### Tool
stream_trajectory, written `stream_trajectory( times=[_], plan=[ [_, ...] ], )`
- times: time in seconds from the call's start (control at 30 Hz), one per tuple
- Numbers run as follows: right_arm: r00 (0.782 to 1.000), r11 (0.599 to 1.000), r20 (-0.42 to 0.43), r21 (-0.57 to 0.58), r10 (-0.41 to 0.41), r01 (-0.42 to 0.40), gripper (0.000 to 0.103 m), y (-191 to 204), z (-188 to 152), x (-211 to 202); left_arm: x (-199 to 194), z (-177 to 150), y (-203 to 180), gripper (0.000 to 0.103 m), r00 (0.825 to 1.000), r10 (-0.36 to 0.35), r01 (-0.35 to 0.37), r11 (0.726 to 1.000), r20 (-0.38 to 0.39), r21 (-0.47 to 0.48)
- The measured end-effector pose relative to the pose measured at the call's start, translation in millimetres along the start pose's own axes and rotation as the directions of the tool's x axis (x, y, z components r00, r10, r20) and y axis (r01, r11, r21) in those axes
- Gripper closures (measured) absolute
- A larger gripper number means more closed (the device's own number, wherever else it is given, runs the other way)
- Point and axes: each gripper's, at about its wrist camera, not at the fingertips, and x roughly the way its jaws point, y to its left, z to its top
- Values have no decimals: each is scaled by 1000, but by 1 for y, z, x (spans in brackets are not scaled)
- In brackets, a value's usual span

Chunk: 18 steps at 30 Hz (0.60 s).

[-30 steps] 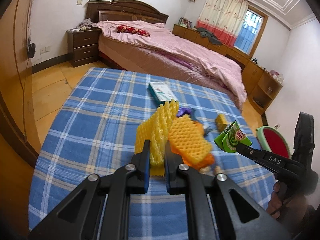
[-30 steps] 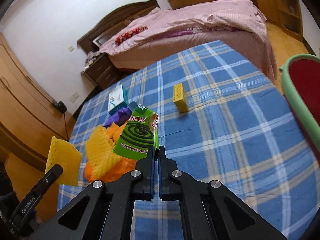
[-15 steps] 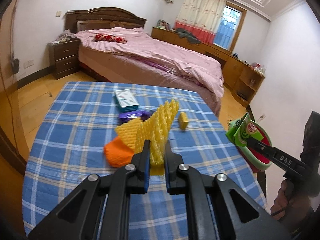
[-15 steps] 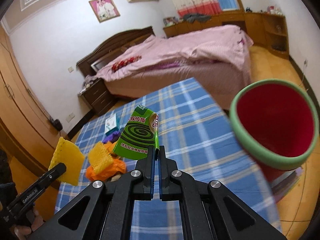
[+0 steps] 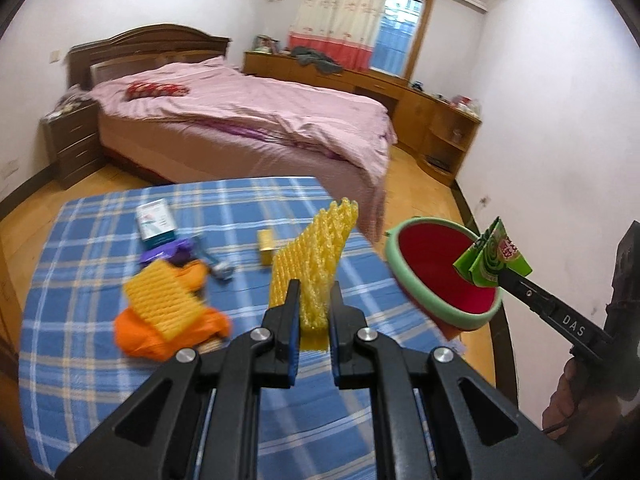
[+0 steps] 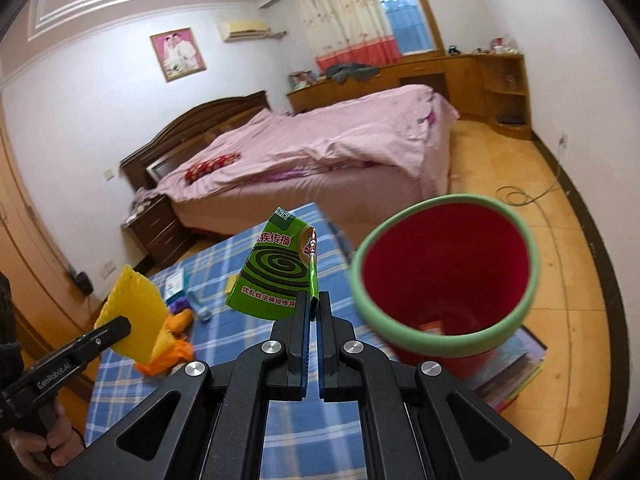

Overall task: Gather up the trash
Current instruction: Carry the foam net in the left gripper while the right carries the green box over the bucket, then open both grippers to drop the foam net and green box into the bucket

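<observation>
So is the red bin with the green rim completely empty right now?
No, the right wrist view shows a small red and white item lying at the bottom of the red bin.

the left gripper (image 5: 314, 300) points forward and down, its jaws clamped on a yellow foam net (image 5: 316, 256) that stands up between them. the right gripper (image 6: 314, 312) tilts down too, jaws pinched on the edge of a green carton (image 6: 276, 272). a hand (image 6: 44, 440) grips the left handle, fingers (image 5: 568, 396) wrap the right.
</observation>
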Motion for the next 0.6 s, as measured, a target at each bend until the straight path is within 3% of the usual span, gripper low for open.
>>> stream_trajectory(
  times=[0.33, 0.6],
  plan=[
    [993, 993, 34, 15, -115, 114, 100, -42, 7, -4, 49, 13, -79, 92, 994, -96, 103, 985, -57, 139],
    [982, 981, 10, 44, -189, 188, 100, -81, 7, 12, 104, 12, -125, 92, 979, -155, 179, 966, -136, 189]
  ],
)
